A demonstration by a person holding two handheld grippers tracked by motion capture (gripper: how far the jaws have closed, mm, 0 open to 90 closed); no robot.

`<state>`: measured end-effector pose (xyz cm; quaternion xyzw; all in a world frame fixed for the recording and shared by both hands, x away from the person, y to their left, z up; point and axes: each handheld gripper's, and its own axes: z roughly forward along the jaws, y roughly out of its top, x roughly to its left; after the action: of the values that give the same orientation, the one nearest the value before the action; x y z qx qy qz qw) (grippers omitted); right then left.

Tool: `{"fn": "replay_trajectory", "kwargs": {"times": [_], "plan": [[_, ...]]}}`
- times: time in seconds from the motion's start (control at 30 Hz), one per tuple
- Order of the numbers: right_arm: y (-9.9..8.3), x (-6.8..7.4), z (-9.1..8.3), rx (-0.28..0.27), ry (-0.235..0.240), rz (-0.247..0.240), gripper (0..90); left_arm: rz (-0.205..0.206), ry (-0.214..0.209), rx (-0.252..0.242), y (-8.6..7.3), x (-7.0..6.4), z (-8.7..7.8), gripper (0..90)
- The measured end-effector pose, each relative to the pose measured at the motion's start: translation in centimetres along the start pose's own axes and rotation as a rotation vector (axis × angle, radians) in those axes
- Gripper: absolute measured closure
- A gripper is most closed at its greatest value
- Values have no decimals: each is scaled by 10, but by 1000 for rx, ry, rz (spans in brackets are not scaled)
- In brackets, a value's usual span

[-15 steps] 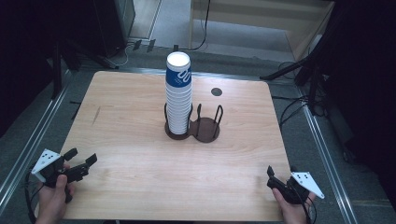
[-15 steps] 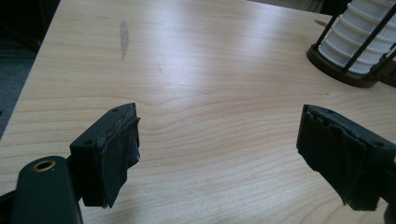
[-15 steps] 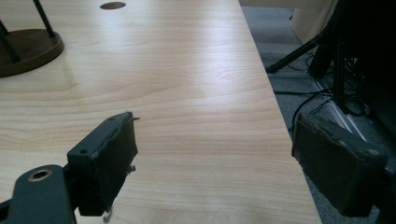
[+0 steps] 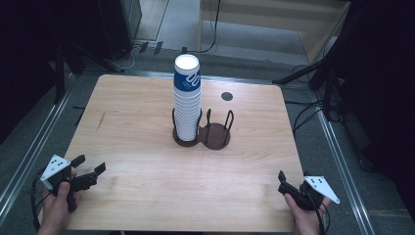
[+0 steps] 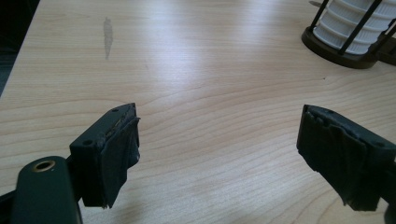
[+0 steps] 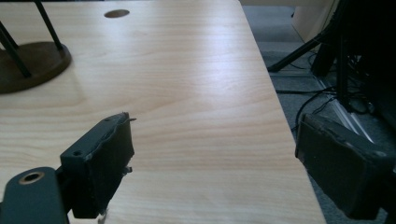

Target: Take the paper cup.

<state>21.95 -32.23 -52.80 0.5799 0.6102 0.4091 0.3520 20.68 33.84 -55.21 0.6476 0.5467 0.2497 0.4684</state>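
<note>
Fingers of left gripper spread wide w/ nothing between; right gripper likewise spread, per its own view. Both sit at table's near corners, well apart from cup stack, which stands upright mid-table in left ring of holder. 1 stack, 1 two-ring holder, 2 grippers. Cups white, ribbed; top one blue w/ white print.

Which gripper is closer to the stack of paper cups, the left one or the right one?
Left, by a small margin. The left gripper is at the table's near left corner; the right gripper is at the near right corner. The cup stack stands left of centre.
</note>
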Motion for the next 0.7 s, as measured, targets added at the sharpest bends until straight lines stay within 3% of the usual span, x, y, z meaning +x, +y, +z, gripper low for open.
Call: {"fn": "replay_trajectory", "kwargs": {"times": [0.4,0.5,0.7], "plan": [[30,16,2,-28,-3,27,130,-39,19,-10,0,3,0,137],[40,21,0,-60,37,33,130,-46,23,-5,0,3,0,137],[56,32,0,-67,62,29,132,-45,24,2,1,3,1,137]]}}
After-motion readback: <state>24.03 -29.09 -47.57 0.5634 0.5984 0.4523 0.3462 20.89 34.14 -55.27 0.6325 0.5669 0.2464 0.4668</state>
